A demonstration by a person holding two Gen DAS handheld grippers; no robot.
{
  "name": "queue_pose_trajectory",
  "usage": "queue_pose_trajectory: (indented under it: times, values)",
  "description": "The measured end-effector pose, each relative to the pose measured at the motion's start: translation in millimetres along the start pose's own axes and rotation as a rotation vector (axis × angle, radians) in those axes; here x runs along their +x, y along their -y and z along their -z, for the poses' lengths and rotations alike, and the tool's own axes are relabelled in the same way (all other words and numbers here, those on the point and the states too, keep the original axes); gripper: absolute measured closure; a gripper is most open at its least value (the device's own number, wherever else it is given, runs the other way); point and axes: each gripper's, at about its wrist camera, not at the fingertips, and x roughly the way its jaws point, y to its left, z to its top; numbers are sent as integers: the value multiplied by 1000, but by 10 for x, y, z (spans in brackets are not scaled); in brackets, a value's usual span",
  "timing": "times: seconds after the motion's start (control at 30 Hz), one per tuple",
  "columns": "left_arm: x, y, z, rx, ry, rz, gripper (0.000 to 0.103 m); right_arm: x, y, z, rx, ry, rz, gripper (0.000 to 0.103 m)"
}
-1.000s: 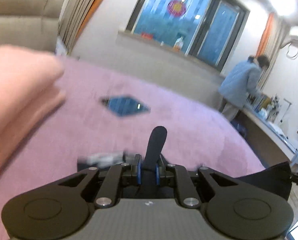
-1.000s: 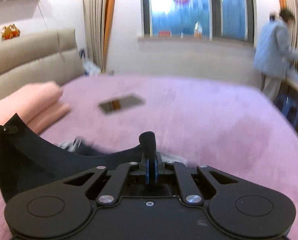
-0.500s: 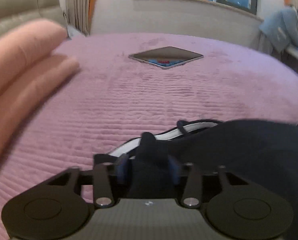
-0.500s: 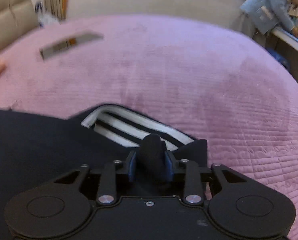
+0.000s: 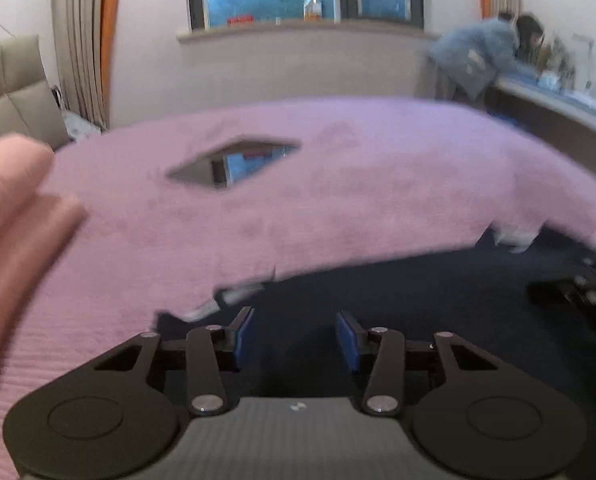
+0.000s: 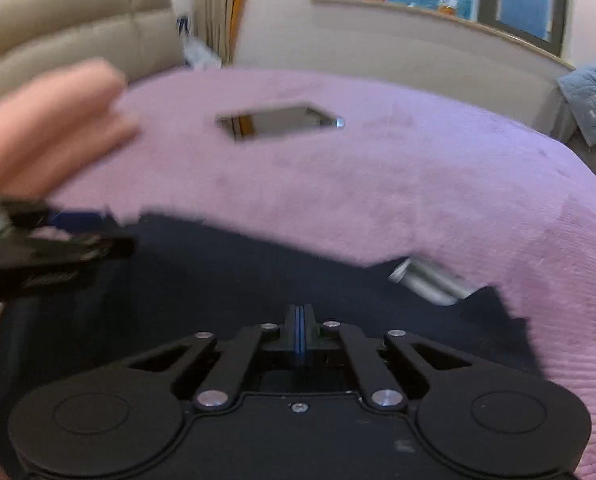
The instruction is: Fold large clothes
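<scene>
Dark navy garment (image 5: 418,300) spread flat on purple bedspread (image 5: 338,200), striped edge showing, fold laid down but further folds likely outstanding; left gripper (image 5: 295,340) jaws apart, closing, nothing clamped; right gripper (image 6: 300,320) shut, empty.

Matt dark cloth garment (image 5: 418,300) lies on a ribbed, plush mauve bedspread (image 5: 338,200).

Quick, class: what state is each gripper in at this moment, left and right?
Left gripper: jaws apart and closing, nothing gripped, over the dark garment.
Right gripper: shut, pads together, with no cloth visible between them.
</scene>
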Motion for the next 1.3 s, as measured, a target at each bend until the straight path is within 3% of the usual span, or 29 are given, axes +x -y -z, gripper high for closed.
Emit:
queue_pose_trajectory:
  times: [0.03, 0.1, 0.17, 0.2, 0.23, 0.27, 0.3, 0.33, 0.47, 0.57, 0.7, 0.8, 0.87, 1.03, 1.13, 1.3]
  values:
    - [145, -75, 86, -24, -17, -21, 51, 65, 88, 72, 23, -18, 32, 103]
    - [230, -406, 215, -178, -20, 1, 41, 7, 285, 144, 67, -12, 65, 103]
    - [153, -685, 301, -260, -33, -82, 58, -130, 452, 213, 111, -16, 117, 103]
    - [52, -793, 379, -270, -54, -152, 58, -211, 497, 246, 126, -28, 145, 103]
    - [-47, -876, 452, -281, -76, -198, 50, -306, 515, 253, 137, -34, 155, 103]
    - [-192, -968, 533, -308, -79, -200, 51, -402, 493, 241, 138, -32, 165, 103]
    - [-386, -1058, 625, -354, -83, -183, 51, -495, 429, 213, 130, -24, 172, 103]
    - [-536, -1106, 685, -388, -90, -168, 52, -618, 316, 196, 121, -11, 139, 95]
    - [-1319, -1053, 991, -476, -115, -142, 52, -882, -294, 204, 83, -7, -52, 96]
    - [-1764, -956, 1207, -576, -159, -84, 52, -879, -675, 335, 41, -45, -86, 96]
    - [-1972, -836, 1564, -685, -227, -17, 52, -458, -909, 659, 11, -146, -63, 96]
    - [-1851, -852, 1825, -793, -268, 22, 52, -378, -922, 640, 39, -125, -74, 96]
    - [-1798, -877, 1927, -869, -216, 51, 52, -417, -931, 594, 36, -142, -80, 96]
    - [-1758, -936, 2017, -993, -121, 37, 49, -675, -950, 448, 45, -147, -120, 95]
    - [-1705, -931, 2069, -1067, -72, 60, 47, -686, -949, 583, 39, -181, -73, 96]
    - [-1381, -872, 2055, -1130, 18, 148, 45, -604, -727, 736, 205, -174, -139, 98]
